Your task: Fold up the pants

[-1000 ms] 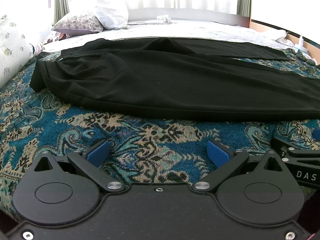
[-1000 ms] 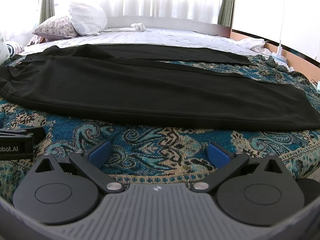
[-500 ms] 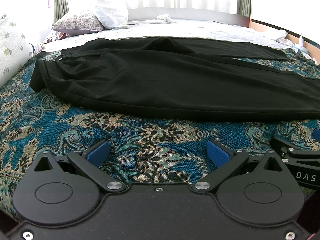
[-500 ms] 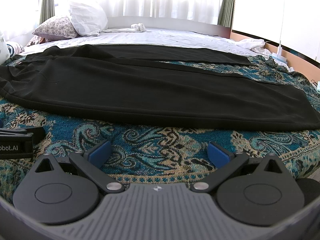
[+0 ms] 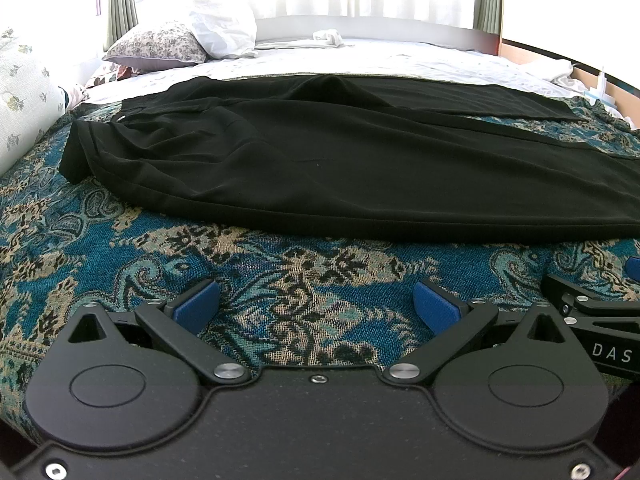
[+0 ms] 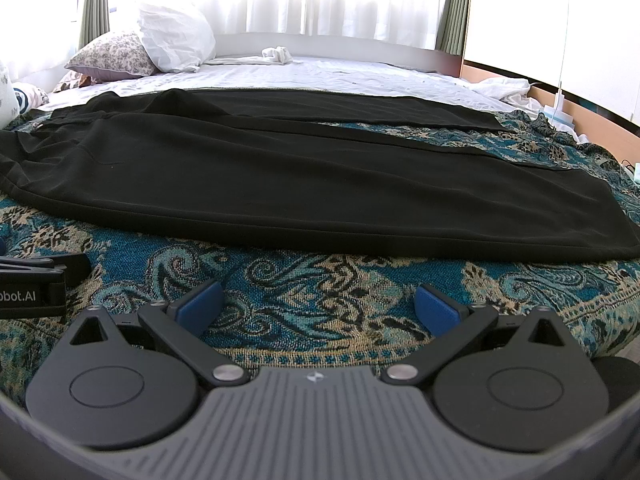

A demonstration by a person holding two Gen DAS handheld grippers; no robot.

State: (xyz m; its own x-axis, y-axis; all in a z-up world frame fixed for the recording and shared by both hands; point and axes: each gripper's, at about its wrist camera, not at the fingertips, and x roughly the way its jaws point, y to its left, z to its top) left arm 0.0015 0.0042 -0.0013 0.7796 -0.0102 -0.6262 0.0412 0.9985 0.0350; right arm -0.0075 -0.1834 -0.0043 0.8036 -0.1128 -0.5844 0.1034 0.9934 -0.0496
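Black pants (image 5: 340,168) lie spread flat on a blue patterned bedspread (image 5: 280,280), waist at the left, both legs running to the right; they also show in the right wrist view (image 6: 312,184). My left gripper (image 5: 316,306) is open and empty, low over the bedspread in front of the pants' near edge. My right gripper (image 6: 318,306) is open and empty, also short of the near edge, nearer the leg ends. Each gripper's side shows at the edge of the other's view.
A flowered pillow (image 5: 156,46) and a white pillow (image 5: 222,30) lie at the back left on a white sheet (image 5: 400,66). A crumpled white cloth (image 6: 276,54) lies by the far bed frame. A wooden bed edge (image 6: 600,120) runs at the right.
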